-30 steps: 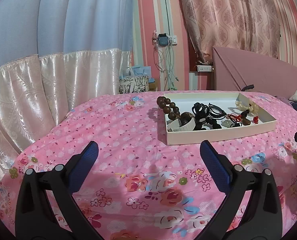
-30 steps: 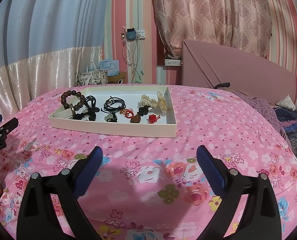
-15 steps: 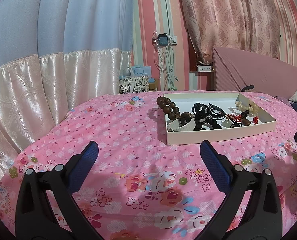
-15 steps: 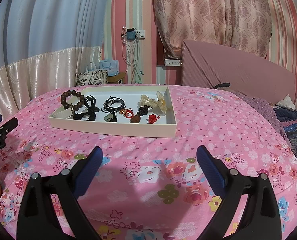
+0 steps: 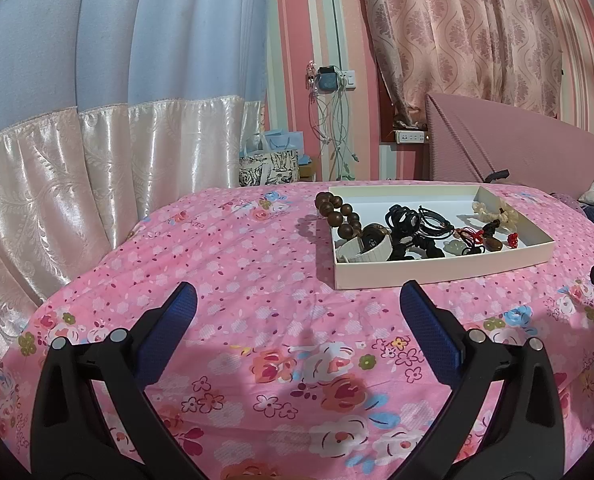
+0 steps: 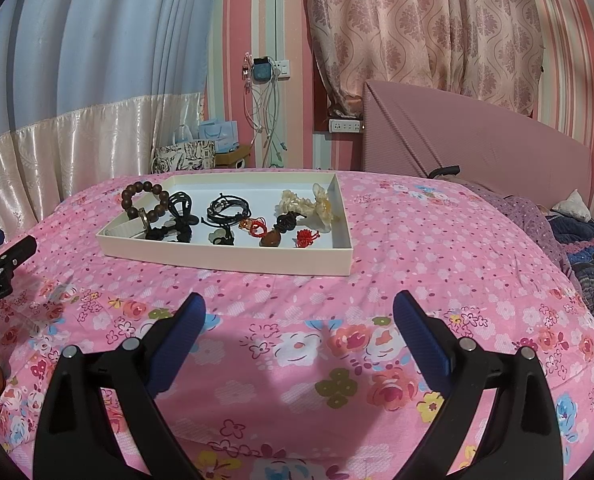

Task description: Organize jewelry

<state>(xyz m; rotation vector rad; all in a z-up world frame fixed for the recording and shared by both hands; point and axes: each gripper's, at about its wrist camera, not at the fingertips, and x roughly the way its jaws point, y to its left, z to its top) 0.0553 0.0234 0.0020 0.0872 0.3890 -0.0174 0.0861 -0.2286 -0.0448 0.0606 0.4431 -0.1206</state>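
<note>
Fingers of both grippers, left (image 5: 297,300) and right (image 6: 299,312), stand spread wide at bottom centre, holding nothing, over the pink bedspread (image 6: 417,264). One tray (image 6: 225,258) sits mid-frame, jewelry inside: one brown bead bracelet (image 6: 145,200) draped over its rim, two black cord bundles (image 6: 229,208), one pale carved cluster (image 6: 309,204), several small pendants. Sorted already or awaiting sorting, either fits.

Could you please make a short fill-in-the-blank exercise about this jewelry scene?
1. The jewelry lies in a shallow white ____ on the bedspread.
2. The brown bead bracelet hangs over the tray's ____ corner in the right wrist view.
3. Both the left hand-held gripper and the right hand-held gripper are ____ and hold nothing.

Missing words: tray; far left; open
</note>
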